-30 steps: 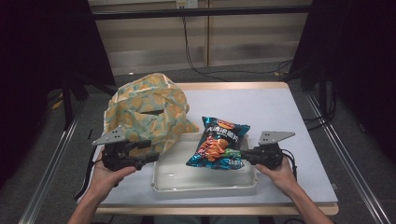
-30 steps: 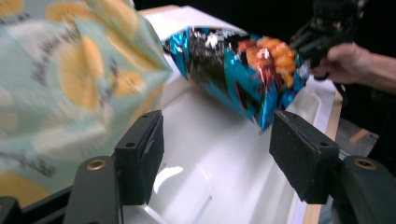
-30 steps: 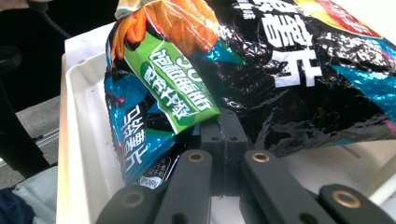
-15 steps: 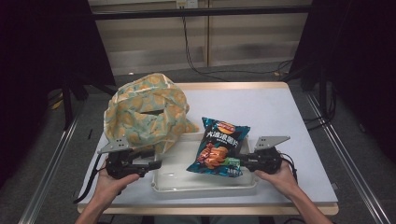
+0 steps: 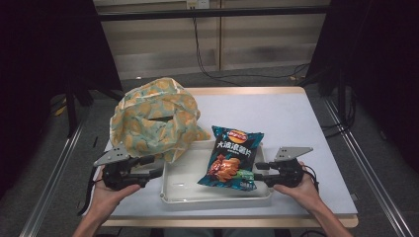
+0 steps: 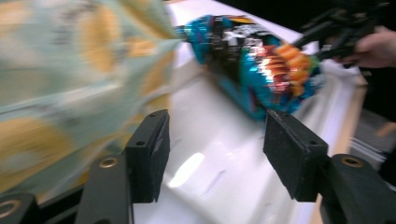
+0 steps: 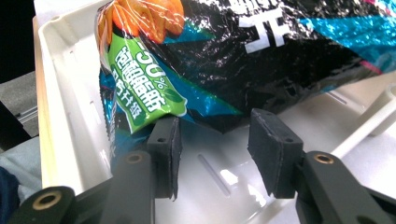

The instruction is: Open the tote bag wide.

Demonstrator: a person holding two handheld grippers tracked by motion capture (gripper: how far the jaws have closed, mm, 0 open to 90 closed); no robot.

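Observation:
A black and blue chip bag [image 5: 232,158] lies slanted in the white tray [image 5: 188,190], its top resting on the tray's far rim. My right gripper [image 5: 258,173] stands open at the bag's right lower corner. Its jaws have just been opening, and the pads [image 7: 170,140] do not press the chip bag [image 7: 224,60], whose edge hangs just ahead of the gap. My left gripper [image 5: 157,166] is open at the tray's left end, under the yellow patterned cloth bag [image 5: 155,116]. Its jaws have just been opening a little, with nothing between them [image 6: 215,149].
The cloth bag [image 6: 70,79] bulges over the tray's far left corner. The tray sits near the front edge of the pale table [image 5: 296,118]. Cables and dark frames stand behind the table. The right gripper [image 6: 336,32] shows beyond the chip bag [image 6: 252,60].
The chip bag came down into the tray and the right gripper's jaws opened off it. The left gripper shifted right toward the tray's left end.

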